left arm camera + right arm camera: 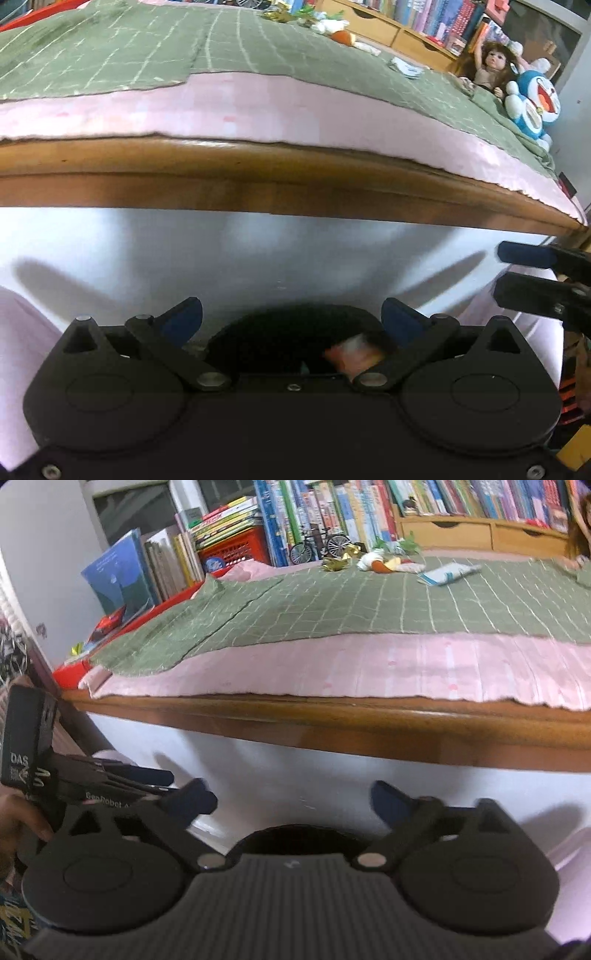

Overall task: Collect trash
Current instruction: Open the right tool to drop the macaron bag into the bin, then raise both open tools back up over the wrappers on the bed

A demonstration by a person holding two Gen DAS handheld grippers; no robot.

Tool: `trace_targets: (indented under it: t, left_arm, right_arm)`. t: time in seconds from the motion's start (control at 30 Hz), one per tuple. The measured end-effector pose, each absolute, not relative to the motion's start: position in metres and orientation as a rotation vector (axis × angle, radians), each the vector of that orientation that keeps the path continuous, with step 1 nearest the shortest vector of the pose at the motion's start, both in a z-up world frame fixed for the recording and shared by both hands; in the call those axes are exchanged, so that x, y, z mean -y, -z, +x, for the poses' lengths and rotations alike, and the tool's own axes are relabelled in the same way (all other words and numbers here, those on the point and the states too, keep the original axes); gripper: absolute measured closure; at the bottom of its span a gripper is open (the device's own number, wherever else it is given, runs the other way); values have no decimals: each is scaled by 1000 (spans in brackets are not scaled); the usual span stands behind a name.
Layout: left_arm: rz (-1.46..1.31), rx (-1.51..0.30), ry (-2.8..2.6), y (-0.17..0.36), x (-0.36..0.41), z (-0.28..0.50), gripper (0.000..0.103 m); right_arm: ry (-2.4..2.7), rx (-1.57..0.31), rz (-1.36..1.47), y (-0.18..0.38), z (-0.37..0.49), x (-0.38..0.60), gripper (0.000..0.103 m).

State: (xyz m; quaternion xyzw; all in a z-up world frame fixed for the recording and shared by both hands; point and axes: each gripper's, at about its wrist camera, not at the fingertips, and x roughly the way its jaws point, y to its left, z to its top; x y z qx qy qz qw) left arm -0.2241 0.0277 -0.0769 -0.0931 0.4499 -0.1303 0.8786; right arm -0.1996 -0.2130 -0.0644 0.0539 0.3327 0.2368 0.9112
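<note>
1. Left gripper (291, 319) is hovering over a dark bin (280, 332) below the bed's (258, 173) wooden edge, jaws open.
2. Right gripper (291, 799) is gaping empty.
3. Trash (448, 572) is lying near the bed's far edge.
4. An orange wrapper (351, 354) is sitting inside the bin.

Home bedroom, likely a child's — a wooden-framed bed (369, 720) with a pink sheet (369, 668) and a green checked blanket (369, 602) on top. Packed bookshelves (369, 513) with colourful books run along the far side, with wooden drawers (480, 531) below. A doll (487, 66) and a blue plush toy (532, 103) sit at the bed's edge — a toy bicycle (317, 546) stands by the books.
</note>
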Motion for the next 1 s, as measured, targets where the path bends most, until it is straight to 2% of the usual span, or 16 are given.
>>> trace_targets:
  t: [0.57,1.0]
  left_arm:
    - [-199,-952,306,70,-23,-226,0]
    - [-140,-810,431,2,-11,-220,0]
  right_arm:
    - [-461,-705,103,63,-200,214,0]
    - [-458,-508,91,-7,-187,236,0]
